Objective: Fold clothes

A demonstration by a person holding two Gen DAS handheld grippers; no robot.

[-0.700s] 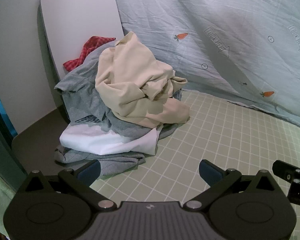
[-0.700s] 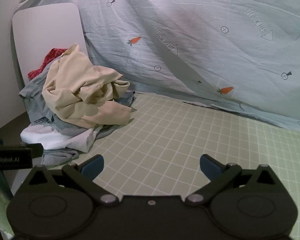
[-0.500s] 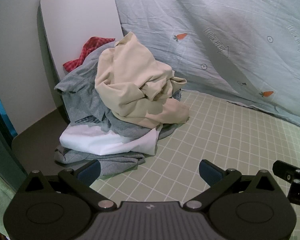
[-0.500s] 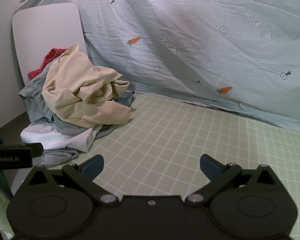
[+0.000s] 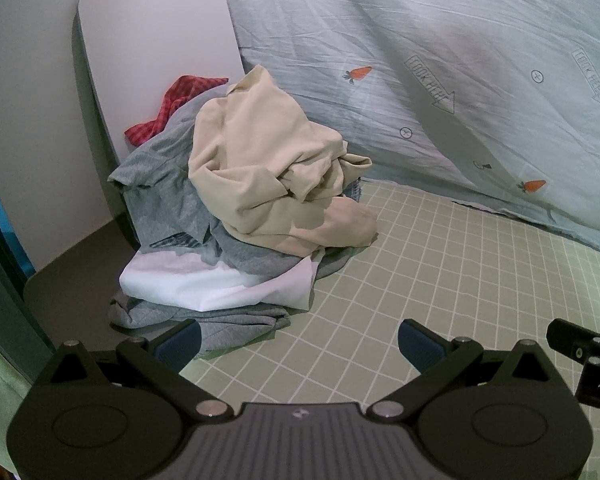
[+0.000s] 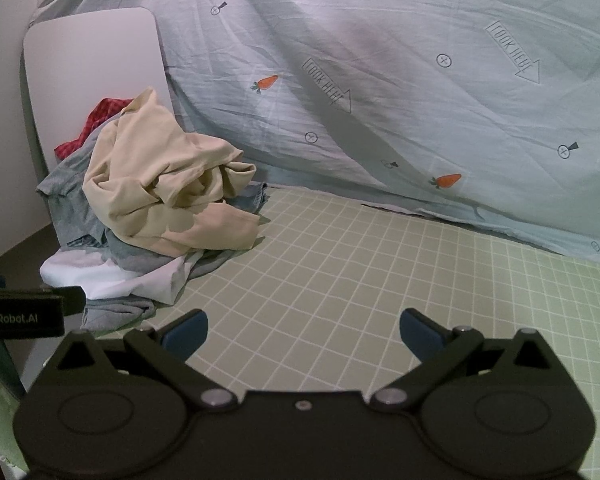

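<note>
Clothes pile (image 5: 240,216) sits at far-left edge of green grid mat (image 5: 440,280), beige top (image 5: 268,176) uppermost, vs white board (image 5: 156,48). Left gripper (image 5: 298,338) nearer, pile ahead-left; right gripper (image 6: 303,330) further right. Both spread wide, holding nothing.

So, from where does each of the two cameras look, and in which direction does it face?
Left wrist: sits on the left tongs, low over the green grid mat, facing the clothes pile straight ahead; its own open fingers show, and a bit of the right tongs at the right edge.
Right wrist: sits on the right tongs, facing the carrot-print sheet, pile to the left; its own open fingers show, and the left tongs at the left edge.
Shared: pile, mat, sheet, white board.
</note>
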